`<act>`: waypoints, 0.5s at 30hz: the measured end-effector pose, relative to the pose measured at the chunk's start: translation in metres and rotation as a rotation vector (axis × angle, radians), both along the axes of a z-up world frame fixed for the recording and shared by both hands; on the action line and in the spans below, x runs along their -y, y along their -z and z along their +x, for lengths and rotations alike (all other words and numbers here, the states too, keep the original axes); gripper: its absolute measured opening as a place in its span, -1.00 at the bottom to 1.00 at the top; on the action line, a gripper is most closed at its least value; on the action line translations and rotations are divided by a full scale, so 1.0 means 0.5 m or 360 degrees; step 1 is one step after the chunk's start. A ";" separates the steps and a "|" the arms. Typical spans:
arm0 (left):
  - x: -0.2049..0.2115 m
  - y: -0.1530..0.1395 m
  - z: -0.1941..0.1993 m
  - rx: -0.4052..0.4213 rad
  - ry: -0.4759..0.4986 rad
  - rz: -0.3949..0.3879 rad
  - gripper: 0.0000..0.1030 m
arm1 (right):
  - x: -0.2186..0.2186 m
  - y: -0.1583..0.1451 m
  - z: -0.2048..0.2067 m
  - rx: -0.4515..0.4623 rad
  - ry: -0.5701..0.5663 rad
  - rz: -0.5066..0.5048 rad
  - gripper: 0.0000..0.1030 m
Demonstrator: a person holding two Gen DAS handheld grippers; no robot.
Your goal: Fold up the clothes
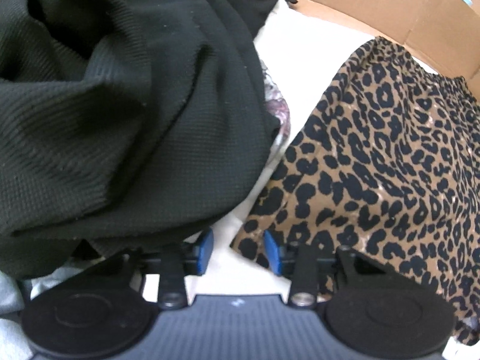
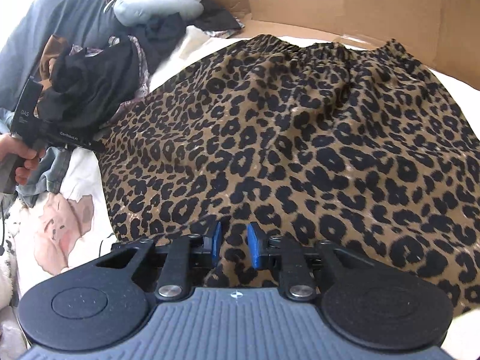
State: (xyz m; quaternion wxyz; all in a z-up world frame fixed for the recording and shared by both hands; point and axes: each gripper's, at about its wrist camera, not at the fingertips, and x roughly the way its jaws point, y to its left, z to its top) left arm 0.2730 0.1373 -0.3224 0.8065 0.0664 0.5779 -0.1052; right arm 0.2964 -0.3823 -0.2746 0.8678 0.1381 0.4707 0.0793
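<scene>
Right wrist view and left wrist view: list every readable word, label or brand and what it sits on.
"DAS" - on the black handheld left gripper body, right wrist view.
"CenRobot.AI" - on the same gripper's lower edge; letters small, reading uncertain.
Tiny lines under "DAS": too small to read.
Left wrist view: no text.

Each handheld black gripper (image 2: 234,244) has a ribbed grey-blue housing flanked by two round black discs, black linkage arms pinned with silver screws, and bright blue finger pads (image 2: 254,246). The left gripper (image 1: 239,252) matches; seen from the right wrist, its black body carries small white lettering.
</scene>
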 end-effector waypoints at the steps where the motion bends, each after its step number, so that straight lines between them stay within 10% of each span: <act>1: -0.001 -0.001 -0.001 0.0000 0.0007 -0.0004 -0.28 | -0.004 0.002 0.007 0.0003 -0.0015 0.0000 -0.52; 15: 0.000 -0.002 -0.014 0.0066 0.0157 -0.0017 -0.41 | -0.045 0.077 0.028 -0.0146 -0.0128 -0.0117 -0.52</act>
